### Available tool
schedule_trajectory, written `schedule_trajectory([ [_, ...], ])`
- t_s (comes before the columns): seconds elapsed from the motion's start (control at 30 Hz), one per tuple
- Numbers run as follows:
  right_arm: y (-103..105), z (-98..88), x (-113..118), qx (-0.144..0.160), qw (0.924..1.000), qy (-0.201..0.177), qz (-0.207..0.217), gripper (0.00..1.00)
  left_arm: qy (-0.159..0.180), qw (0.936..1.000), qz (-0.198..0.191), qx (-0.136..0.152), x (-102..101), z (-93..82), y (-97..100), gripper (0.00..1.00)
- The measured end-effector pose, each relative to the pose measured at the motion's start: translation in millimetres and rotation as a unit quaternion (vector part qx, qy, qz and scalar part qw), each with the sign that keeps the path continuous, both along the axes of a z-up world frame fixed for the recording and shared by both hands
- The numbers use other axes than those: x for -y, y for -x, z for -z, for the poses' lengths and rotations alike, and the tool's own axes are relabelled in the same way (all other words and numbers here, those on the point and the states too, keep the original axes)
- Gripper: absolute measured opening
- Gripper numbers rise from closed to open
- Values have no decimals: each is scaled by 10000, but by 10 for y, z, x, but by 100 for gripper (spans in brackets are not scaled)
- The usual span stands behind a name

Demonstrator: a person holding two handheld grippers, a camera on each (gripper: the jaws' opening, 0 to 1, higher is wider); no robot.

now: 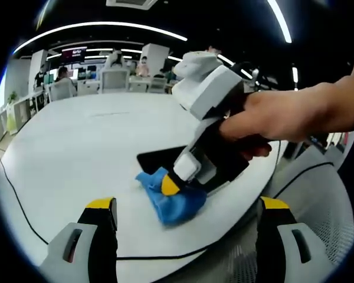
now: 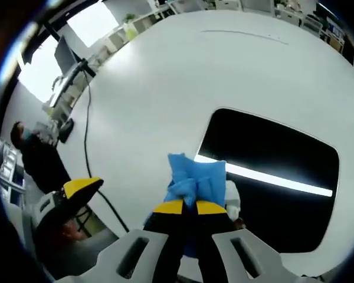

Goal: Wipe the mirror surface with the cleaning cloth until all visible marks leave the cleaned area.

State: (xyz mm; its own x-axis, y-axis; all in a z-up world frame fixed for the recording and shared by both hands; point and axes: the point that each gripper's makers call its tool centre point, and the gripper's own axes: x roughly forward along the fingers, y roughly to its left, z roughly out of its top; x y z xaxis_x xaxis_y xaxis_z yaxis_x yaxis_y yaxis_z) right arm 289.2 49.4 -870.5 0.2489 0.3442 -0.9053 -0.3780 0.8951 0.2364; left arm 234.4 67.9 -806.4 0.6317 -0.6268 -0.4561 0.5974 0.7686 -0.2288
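Mirror (image 1: 159, 158), a dark glossy rounded-rectangle slab, lies flat on the round white tabletop (image 1: 76, 147) in the left gripper view, near the table's edge; most of it is hidden behind the right gripper (image 1: 172, 187), a white-bodied tool w/ yellow tips, gripped by a person's hand (image 1: 271, 121); its jaws are pinched on a crumpled blue cleaning cloth (image 1: 176, 203), pressed at the mirror's near rim; left gripper (image 1: 186, 206) hangs above the table w/ jaws spread wide, nothing between them; thin black cable (image 1: 23, 212) trails over the table on the left

Right gripper view: mirror (image 2: 271, 159) sits just beyond the jaws, reflecting a bright ceiling strip; right gripper (image 2: 189, 207) jaws clamped tight on the blue cloth (image 2: 194, 177), which touches the mirror's left edge; left gripper's yellow-tipped jaw (image 2: 79, 188) shows at lower left, apart from the cloth; white tabletop (image 2: 165, 71) beyond; black cable (image 2: 88, 118) runs across it
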Motion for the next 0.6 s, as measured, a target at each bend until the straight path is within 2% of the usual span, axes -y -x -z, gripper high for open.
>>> schedule_trajectory([
  [0.23,-6,0,6,45,9998,-50,-173,0,25,10000,29,1,17,-7,4,99],
  [0.6,-67,-3,6,32,9998,-15,-175,0,25,10000,14,-16,14,2,-3,99],
])
